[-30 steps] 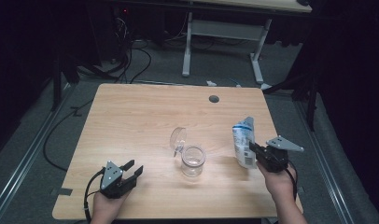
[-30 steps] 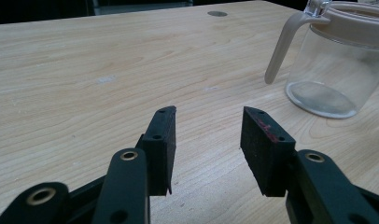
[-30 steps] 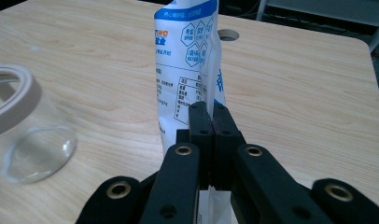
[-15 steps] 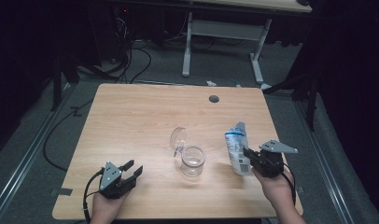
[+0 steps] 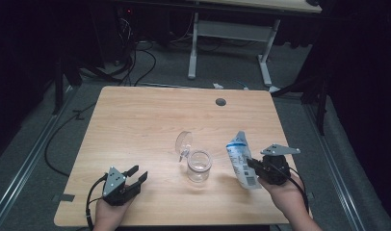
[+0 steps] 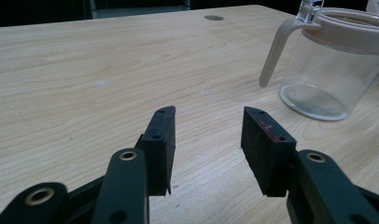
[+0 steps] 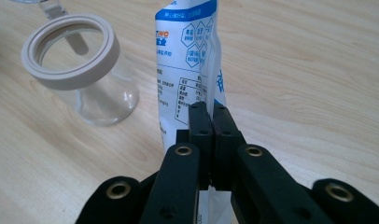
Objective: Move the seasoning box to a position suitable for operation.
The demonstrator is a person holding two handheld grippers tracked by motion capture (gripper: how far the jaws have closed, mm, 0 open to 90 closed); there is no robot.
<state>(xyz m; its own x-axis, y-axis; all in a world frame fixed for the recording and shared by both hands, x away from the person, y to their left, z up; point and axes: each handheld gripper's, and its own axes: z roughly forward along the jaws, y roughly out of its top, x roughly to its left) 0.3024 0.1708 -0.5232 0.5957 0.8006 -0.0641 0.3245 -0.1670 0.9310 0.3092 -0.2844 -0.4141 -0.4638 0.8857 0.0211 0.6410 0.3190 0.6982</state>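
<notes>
A clear glass jar with a beige rim and its hinged lid swung open stands near the middle of the wooden table; the same jar shows in both gripper views. To its right my right gripper is shut on a white and blue pouch, which tilts toward the jar. The jaws pinch the pouch's back seam at my right gripper. My left gripper rests open at the table's front left, and nothing sits between the jaws of my left gripper.
A round cable hole sits near the table's far edge. Beyond the table are a white desk frame and cables on the grey floor.
My right gripper has carried the pouch leftward and closer to the jar, tipping its top toward the jar. The left gripper has stayed where it was.
</notes>
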